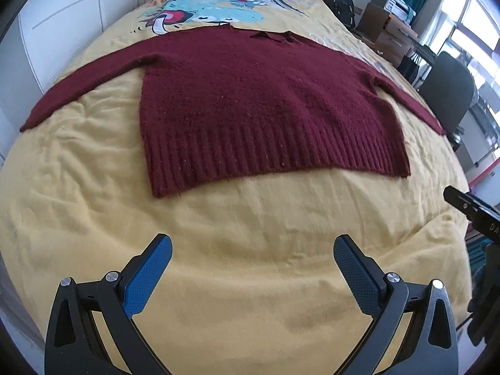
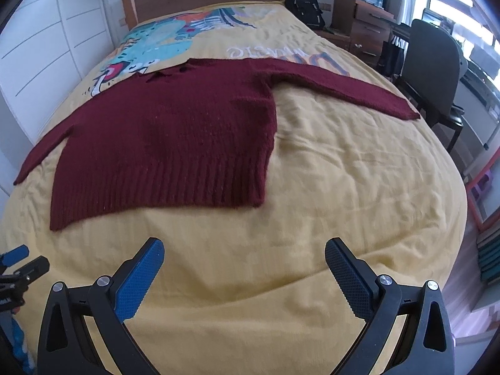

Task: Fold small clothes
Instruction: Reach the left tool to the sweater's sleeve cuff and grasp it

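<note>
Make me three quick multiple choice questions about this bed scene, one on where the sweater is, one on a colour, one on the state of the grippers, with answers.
1. Where does the sweater lie?
A. On the bed cover
B. On the chair
C. On the floor

2. What colour is the sweater?
A. Teal
B. Dark red
C. Grey

3. How are the left gripper and right gripper?
A. Both open, holding nothing
B. Both shut on a sleeve
C. One gripping the hem

Answers: 1 A, it is spread flat, sleeves out, on the yellow cover. 2 B, maroon knit. 3 A, jaws wide apart short of the hem.
</note>
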`<state>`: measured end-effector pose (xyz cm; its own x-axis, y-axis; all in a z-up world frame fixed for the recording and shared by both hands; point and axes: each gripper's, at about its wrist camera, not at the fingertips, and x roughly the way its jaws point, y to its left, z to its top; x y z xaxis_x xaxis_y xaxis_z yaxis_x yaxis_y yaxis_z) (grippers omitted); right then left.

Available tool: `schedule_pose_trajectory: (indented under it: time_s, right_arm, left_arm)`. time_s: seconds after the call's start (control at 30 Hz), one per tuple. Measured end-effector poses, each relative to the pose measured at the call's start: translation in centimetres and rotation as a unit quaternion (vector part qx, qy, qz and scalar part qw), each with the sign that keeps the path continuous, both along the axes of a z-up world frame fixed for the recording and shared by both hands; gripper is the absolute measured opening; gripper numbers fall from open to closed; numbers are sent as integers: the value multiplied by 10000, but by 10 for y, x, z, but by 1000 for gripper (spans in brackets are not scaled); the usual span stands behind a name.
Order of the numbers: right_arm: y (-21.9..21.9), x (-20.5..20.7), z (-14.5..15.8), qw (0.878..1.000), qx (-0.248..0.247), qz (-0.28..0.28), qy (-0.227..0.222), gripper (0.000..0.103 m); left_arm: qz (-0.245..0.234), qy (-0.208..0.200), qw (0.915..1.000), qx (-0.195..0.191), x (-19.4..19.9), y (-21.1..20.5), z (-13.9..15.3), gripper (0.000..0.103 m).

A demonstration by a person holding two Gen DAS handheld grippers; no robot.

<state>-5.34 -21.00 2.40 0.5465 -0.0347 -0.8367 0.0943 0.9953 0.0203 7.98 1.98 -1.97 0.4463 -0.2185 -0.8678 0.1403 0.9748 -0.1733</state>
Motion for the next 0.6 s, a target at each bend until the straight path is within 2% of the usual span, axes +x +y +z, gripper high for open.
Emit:
schedule_pose_trajectory:
  time_s: [0.1,0.3,0.6]
  right_arm:
    - [0,13,3,10000,3,-49,-10,103]
    - [6,36,8,9999,-9,-84,-99,103]
    - [15,65,8,9999,-88,-98,-101,103]
  left_arm:
    - [194,15,9997,-129,16,20,6,102]
    - [814,-83,9966,-111,54,77,17,102]
    - [1856,-118,9822,-256,106,189,15,102]
